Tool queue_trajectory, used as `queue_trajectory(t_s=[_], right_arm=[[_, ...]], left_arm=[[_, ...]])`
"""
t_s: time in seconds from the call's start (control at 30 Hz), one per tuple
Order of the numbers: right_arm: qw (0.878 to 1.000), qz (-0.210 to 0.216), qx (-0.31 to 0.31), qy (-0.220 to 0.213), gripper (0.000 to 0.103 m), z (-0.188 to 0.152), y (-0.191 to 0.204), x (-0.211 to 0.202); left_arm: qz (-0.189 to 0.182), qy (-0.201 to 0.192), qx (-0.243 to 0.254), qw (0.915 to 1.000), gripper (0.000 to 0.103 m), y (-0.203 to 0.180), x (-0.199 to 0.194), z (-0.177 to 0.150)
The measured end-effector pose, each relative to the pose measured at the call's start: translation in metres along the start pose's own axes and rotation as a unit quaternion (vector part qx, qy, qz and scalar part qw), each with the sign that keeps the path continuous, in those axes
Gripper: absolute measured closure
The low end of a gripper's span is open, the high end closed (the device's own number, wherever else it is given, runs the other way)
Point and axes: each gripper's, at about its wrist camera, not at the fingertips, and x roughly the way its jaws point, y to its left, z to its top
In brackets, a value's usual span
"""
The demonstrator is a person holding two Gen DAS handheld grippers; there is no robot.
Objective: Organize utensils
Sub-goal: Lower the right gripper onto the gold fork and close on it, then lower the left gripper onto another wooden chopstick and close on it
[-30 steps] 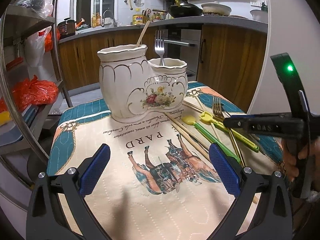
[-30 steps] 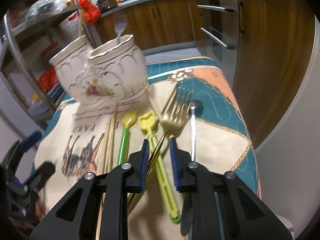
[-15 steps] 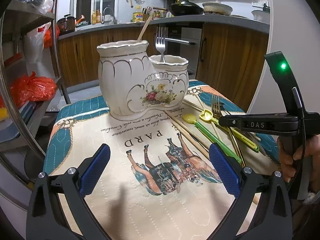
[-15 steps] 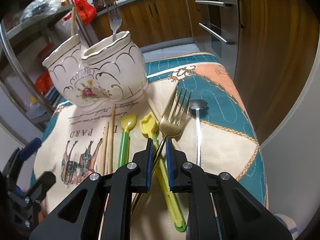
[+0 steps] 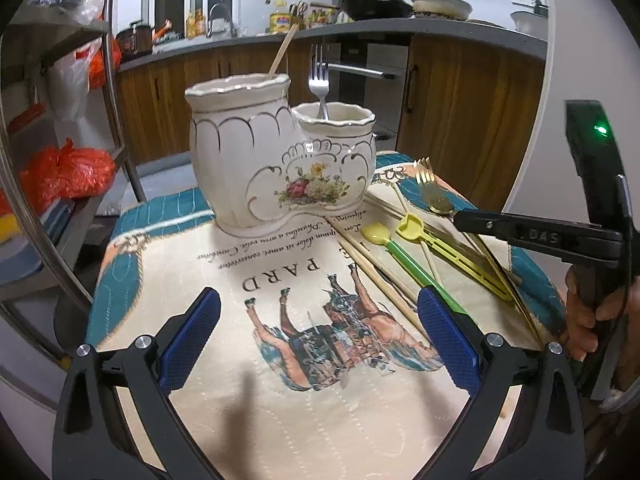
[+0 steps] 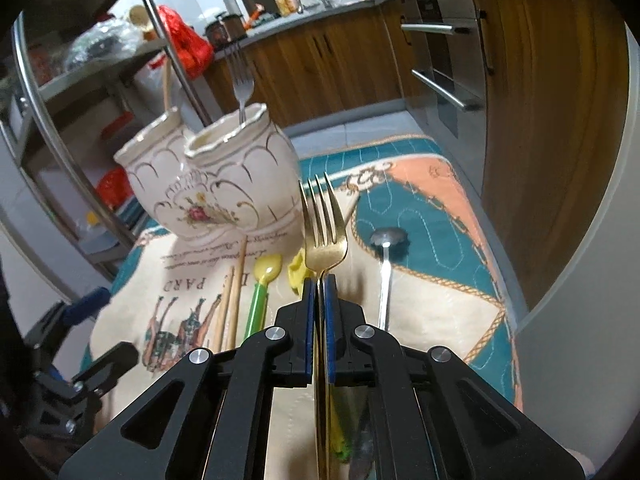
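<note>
One gold fork [image 6: 325, 236] clamped between right tongs [image 6: 320, 292], tines forward

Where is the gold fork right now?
The gold fork is clamped in the right gripper, centre of the right wrist view, just right of the ceramic holder.

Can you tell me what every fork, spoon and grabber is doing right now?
Right gripper: shut on the gold fork.
Gold fork: held, tines forward.
Left gripper: open, holding nothing.
Silver fork: standing in the holder's smaller cup.
Holder: upright on the mat.
Green spoon: lying on the mat.
Silver spoon: lying on the mat.
</note>
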Motion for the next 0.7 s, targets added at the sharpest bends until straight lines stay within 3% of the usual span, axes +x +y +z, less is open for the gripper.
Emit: queue_trajectory(t_s=[0.13,0.2,0.37,0.47,0.63,0.7], right_arm=[[1.000,0.014,-0.008,-0.014,0.097,0.000,-0.006,-0.004],[1.000,0.018,-0.006,-0.014,0.097,0.000,-0.008,-0.003],[1.000,0.026,-0.004,-0.006,0.097,-0.005,-0.010,0.003],[1.000,0.029,-0.008,-0.008,0.097,-0.007,-0.008,0.001],[0.999,0.032,-0.017,-0.014,0.097,-0.007,-0.004,-0.001],[0.999,0.035,-0.020,-0.015,0.097,-0.008,-0.003,-0.002]], left_arm=[[-0.019,0.020,-0.008,0.9996,0.025,-0.009,0.005,0.002],[-0.029,0.033,-0.006,0.9990,0.039,-0.017,0.010,0.002],[-0.042,0.065,-0.015,0.9969,0.065,-0.030,0.022,-0.001],[-0.067,0.087,-0.033,0.9934,0.066,-0.037,0.029,-0.007],[-0.043,0.089,-0.002,0.9951,0.068,-0.052,0.032,-0.013],[-0.029,0.090,0.004,0.9955,0.083,-0.051,0.034,-0.012]])
